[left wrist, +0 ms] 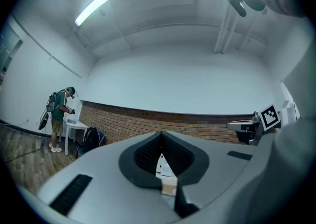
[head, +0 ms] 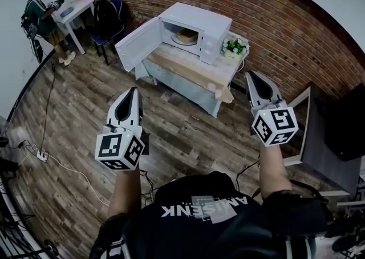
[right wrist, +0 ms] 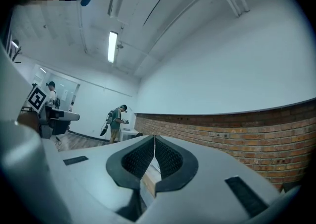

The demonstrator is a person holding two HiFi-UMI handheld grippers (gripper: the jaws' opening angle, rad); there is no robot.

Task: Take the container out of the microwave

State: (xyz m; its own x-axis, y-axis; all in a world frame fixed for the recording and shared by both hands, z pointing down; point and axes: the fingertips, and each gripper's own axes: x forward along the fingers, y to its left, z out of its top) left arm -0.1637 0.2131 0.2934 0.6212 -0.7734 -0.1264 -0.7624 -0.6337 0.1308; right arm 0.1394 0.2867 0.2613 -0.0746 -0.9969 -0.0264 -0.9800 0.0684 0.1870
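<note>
Dark shirt [head: 211, 218] fills the lower edge of the head view, and both forearms [head: 272, 166] reach up-frame from it. At centre left, the left gripper [head: 133, 90] has its jaws pressed together on nothing. In the upper centre, the microwave [head: 199, 27] stands on a cloth-covered table [head: 188, 75] with its door [head: 136, 44] swung wide to the left. The container [head: 186, 36], a shallow round tan dish, sits inside the cavity. It looks rigid and probably light, with a rim that may be slick. The near rim seems the likeliest hold, with the dish kept level. At centre right, the right gripper [head: 251, 75] is likewise clenched and empty. Both grippers point roughly level toward the oven, well apart from it and from each other.
</note>
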